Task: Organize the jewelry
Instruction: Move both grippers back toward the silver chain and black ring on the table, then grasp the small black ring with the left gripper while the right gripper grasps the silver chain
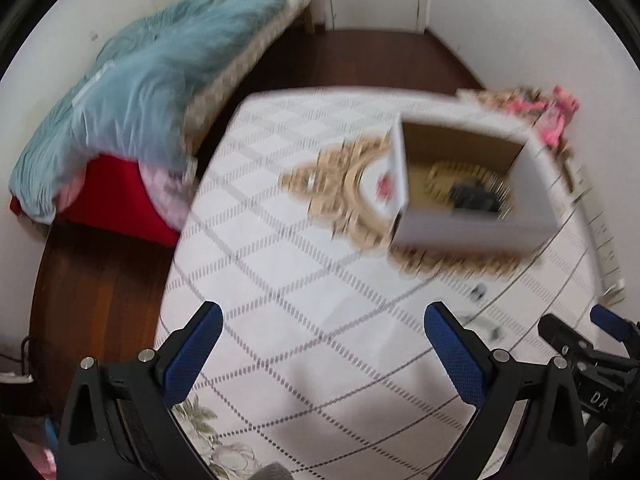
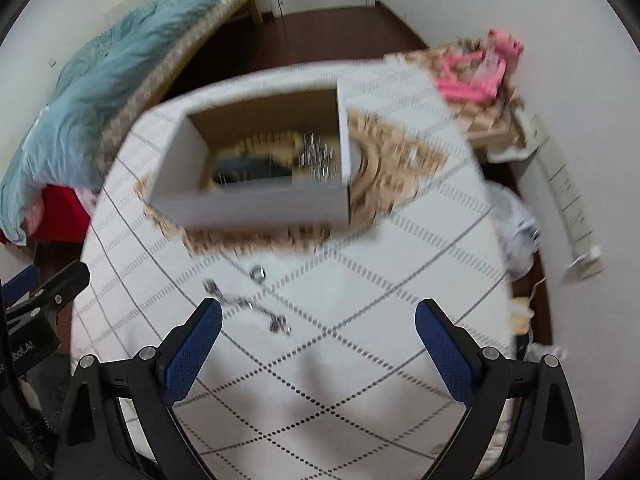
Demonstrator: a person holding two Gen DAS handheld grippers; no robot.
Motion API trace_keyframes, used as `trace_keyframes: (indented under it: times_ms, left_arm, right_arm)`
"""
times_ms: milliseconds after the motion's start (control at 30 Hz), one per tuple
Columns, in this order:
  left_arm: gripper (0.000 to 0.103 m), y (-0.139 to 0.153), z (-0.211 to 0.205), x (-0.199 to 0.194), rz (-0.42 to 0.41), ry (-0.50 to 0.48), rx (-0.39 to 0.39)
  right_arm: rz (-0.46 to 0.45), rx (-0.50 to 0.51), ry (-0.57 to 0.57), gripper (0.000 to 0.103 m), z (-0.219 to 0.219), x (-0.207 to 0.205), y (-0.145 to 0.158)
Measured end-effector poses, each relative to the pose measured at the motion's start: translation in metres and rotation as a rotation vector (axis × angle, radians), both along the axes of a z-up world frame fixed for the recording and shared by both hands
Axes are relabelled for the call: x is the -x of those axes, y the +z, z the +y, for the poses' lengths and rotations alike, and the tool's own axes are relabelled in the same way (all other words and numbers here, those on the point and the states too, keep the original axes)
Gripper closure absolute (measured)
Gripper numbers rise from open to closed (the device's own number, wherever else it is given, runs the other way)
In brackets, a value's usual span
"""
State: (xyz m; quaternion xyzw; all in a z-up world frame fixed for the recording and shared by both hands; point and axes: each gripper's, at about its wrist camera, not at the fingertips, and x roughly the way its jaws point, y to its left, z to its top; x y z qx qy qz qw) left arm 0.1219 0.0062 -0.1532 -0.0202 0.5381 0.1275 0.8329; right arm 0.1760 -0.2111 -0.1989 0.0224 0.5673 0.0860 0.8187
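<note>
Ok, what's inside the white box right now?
Inside the white box lie a beige ring-shaped holder, something dark and silvery jewelry. Blur hides the details, and the near wall covers the front floor.

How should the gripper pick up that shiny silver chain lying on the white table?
Probably with the right gripper, which is open and nearest. The silver chain lies flat and thin on the tablecloth, stretched slantwise, so come straight down from above with the fingers across its line and pinch the middle stretch. The picture is blurred, so exact links are unclear.
</note>
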Motion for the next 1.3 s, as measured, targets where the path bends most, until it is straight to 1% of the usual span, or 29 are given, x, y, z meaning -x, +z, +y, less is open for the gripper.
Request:
trace_keyframes:
  times_ms: [33, 67, 100, 133, 200, 267, 333, 367, 400, 433, 467, 567, 733, 867, 933, 1000, 1100, 1133, 1233, 1300]
  left_arm:
    - [0.0, -0.009, 0.002, 0.003, 0.02, 0.007, -0.001]
    - [0.0, -0.016, 0.004, 0.006, 0.036, 0.014, -0.002]
    - [0.0, -0.024, 0.007, 0.009, 0.052, 0.022, -0.004]
    - [0.0, -0.03, 0.01, 0.012, 0.066, 0.031, -0.005]
    - [0.0, -0.04, 0.017, 0.017, 0.085, 0.046, -0.008]
    - [0.0, -0.047, 0.023, 0.021, 0.1, 0.057, -0.006]
    - [0.0, -0.051, 0.027, 0.023, 0.108, 0.064, -0.011]
    - [0.0, -0.051, 0.028, 0.023, 0.11, 0.066, -0.012]
    - [0.0, -0.052, 0.029, 0.023, 0.11, 0.068, -0.011]
    - [0.0, -0.052, 0.03, 0.023, 0.109, 0.069, -0.01]
    - [0.0, -0.052, 0.029, 0.023, 0.108, 0.068, -0.006]
    - [0.0, -0.049, 0.028, 0.02, 0.101, 0.059, 0.002]
    - [0.0, -0.043, 0.019, 0.014, 0.08, 0.028, 0.005]
    - [0.0, -0.043, 0.002, 0.001, 0.07, 0.004, 0.045]
    - [0.0, -0.042, -0.012, -0.005, 0.052, -0.017, 0.071]
    - [0.001, -0.044, -0.032, -0.015, 0.024, -0.065, 0.102]
    - [0.001, -0.053, -0.057, -0.029, 0.034, -0.118, 0.121]
    - [0.002, -0.056, -0.064, -0.032, 0.036, -0.131, 0.125]
    - [0.017, -0.063, -0.08, -0.041, 0.039, -0.173, 0.12]
    - [0.021, -0.066, -0.09, -0.045, 0.037, -0.194, 0.115]
  right_arm:
    - [0.005, 0.001, 0.005, 0.012, 0.003, 0.003, -0.012]
    - [0.009, 0.003, 0.012, 0.024, 0.005, 0.005, -0.021]
    - [0.017, 0.007, 0.022, 0.03, 0.01, 0.007, -0.032]
    - [0.02, 0.006, 0.03, 0.033, 0.013, 0.008, -0.039]
    - [0.01, 0.008, 0.052, 0.033, 0.022, 0.011, -0.051]
    - [-0.002, 0.03, 0.077, 0.042, 0.032, 0.014, -0.059]
    - [-0.06, 0.085, 0.106, 0.053, 0.042, 0.019, -0.061]
    - [-0.077, 0.111, 0.117, 0.065, 0.046, 0.02, -0.062]
    - [-0.096, 0.116, 0.128, 0.077, 0.049, 0.021, -0.062]
    - [-0.103, 0.119, 0.136, 0.098, 0.052, 0.022, -0.062]
    - [-0.098, 0.122, 0.137, 0.098, 0.053, 0.021, -0.062]
    - [-0.079, 0.07, 0.097, 0.099, 0.042, 0.019, -0.06]
    - [-0.12, 0.003, 0.003, 0.099, 0.001, 0.018, -0.028]
    - [-0.127, -0.04, -0.053, 0.099, -0.029, 0.015, -0.008]
    - [-0.118, -0.043, -0.071, 0.099, -0.039, 0.011, -0.01]
    - [-0.113, -0.038, -0.088, 0.099, -0.048, 0.009, -0.013]
    - [-0.093, -0.039, -0.115, 0.099, -0.062, 0.009, -0.022]
    - [-0.086, -0.035, -0.125, 0.099, -0.065, 0.009, -0.025]
    - [-0.071, -0.044, -0.165, 0.099, -0.078, 0.007, -0.034]
    - [-0.068, -0.05, -0.185, 0.099, -0.084, 0.006, -0.037]
